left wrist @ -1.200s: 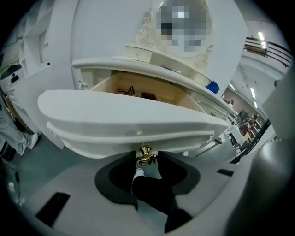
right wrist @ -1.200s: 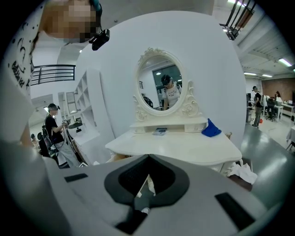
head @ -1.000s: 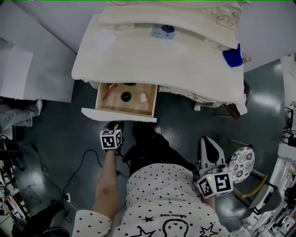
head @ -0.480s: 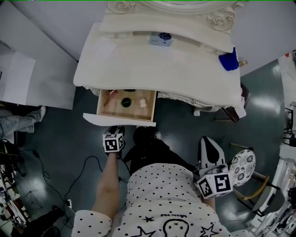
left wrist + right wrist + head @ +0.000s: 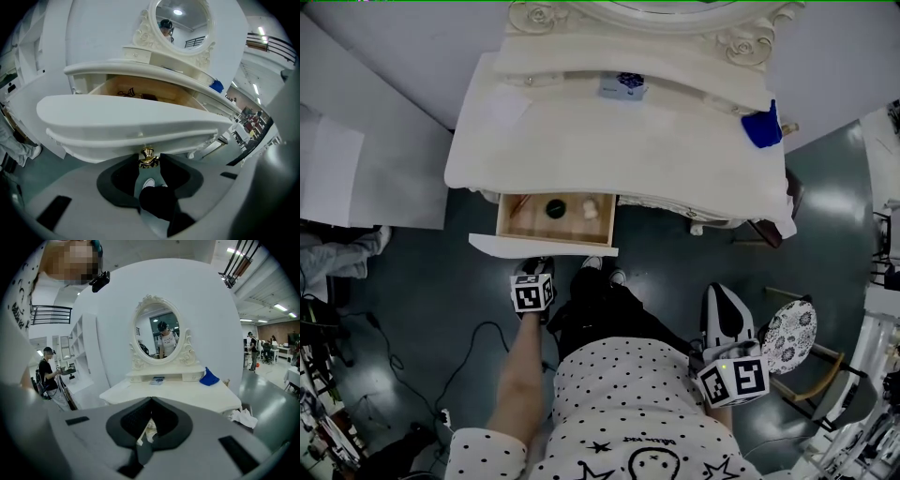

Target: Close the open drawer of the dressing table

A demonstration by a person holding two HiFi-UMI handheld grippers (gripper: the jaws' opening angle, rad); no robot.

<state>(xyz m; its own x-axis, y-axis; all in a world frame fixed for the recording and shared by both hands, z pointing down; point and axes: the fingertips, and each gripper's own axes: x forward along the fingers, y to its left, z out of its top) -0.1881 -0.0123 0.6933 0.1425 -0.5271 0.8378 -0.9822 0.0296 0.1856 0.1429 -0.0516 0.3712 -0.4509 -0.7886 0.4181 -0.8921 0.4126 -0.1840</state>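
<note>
The white dressing table (image 5: pixel 619 141) has one wooden drawer (image 5: pixel 525 223) partly pulled out, its white front (image 5: pixel 544 247) toward me. A dark round thing (image 5: pixel 555 208) and a pale thing (image 5: pixel 591 208) lie inside. My left gripper (image 5: pixel 533 269) is at the drawer front. In the left gripper view its jaws (image 5: pixel 149 155) close round the golden knob (image 5: pixel 148 160) under the front (image 5: pixel 131 117). My right gripper (image 5: pixel 719 291) hangs at my right side, away from the table. It is shut with nothing in it (image 5: pixel 151 401).
A blue cloth (image 5: pixel 766 125) and a small box (image 5: pixel 623 86) lie on the tabletop below the oval mirror (image 5: pixel 180 21). A stool with a patterned seat (image 5: pixel 789 333) stands at the right. Cables (image 5: pixel 478 328) trail on the dark floor at the left, where a person's leg (image 5: pixel 337 248) shows.
The drawer has slid further into the table and less of its inside shows. The left gripper stays at the drawer front. The right gripper has hardly moved.
</note>
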